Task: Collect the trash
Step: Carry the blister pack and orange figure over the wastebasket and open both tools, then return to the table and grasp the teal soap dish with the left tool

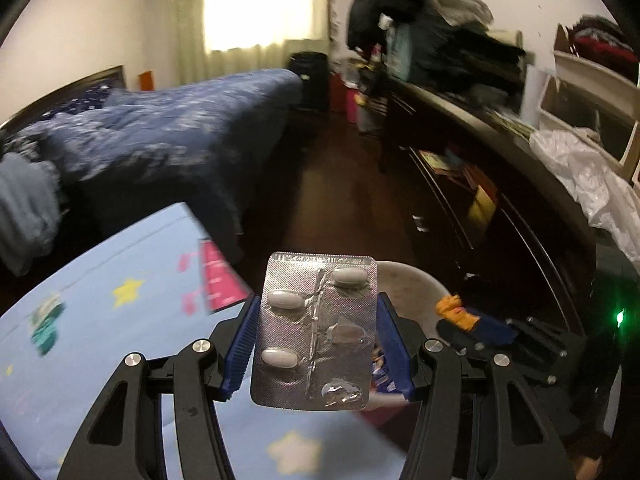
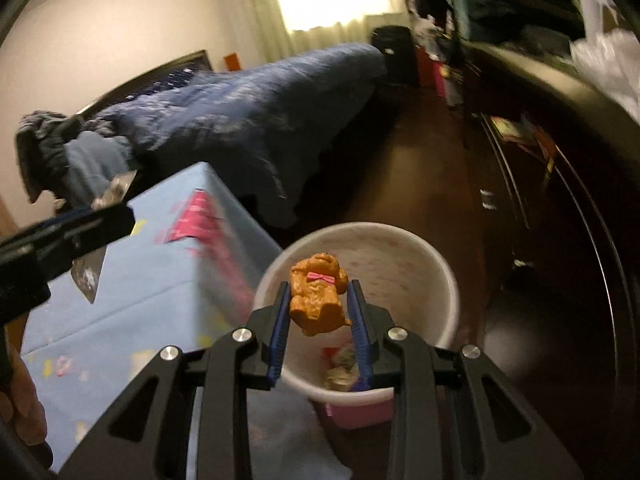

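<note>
This was a home bedroom. A bed (image 1: 168,128) with a blue quilt stood under a curtained window (image 1: 256,12). Clothes (image 1: 420,12) were piled on a dark dresser (image 1: 460,128).

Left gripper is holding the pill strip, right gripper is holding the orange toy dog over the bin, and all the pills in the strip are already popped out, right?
Not quite. In the left wrist view the pill strip in the left gripper holds three pills; only two pockets are popped. The right gripper does hold the toy dog over the bin.

Right tongs (image 2: 318,306) grip orange toy dog (image 2: 318,294) above bin (image 2: 404,256)
</note>
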The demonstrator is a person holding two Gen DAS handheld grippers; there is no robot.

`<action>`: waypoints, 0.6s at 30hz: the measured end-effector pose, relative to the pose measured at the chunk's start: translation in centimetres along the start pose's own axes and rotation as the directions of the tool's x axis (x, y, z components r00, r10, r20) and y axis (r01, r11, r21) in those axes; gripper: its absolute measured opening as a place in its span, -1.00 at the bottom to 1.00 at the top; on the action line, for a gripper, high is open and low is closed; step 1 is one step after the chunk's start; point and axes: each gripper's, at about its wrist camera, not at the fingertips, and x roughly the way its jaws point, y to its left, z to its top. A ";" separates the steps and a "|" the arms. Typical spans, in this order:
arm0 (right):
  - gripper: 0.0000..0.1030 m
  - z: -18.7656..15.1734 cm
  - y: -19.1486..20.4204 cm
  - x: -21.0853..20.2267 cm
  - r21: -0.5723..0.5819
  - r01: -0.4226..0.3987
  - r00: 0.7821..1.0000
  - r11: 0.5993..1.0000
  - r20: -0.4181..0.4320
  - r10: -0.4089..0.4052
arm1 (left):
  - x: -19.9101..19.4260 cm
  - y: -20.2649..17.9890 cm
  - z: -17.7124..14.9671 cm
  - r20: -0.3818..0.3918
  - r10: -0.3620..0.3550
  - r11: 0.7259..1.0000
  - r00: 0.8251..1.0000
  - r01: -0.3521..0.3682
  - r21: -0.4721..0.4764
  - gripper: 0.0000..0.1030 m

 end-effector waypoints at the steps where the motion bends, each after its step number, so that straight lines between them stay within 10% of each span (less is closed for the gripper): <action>1: -0.43 0.0 -0.8 0.6 0.010 0.004 1.000 1.000 -0.001 -0.004 | 1.3 -0.7 0.5 -0.009 -0.016 1.000 1.000 0.016 0.007 0.12; 10: -0.20 0.2 -3.3 4.0 0.027 0.047 0.999 0.999 -0.021 -0.046 | 7.5 -2.1 2.5 -0.073 -0.093 0.996 0.993 0.091 -0.023 0.64; 18: -0.12 0.3 -2.7 3.1 -0.001 0.054 0.999 0.999 0.003 -0.054 | 4.9 0.1 2.5 -0.017 -0.061 0.996 0.998 0.059 -0.072 0.84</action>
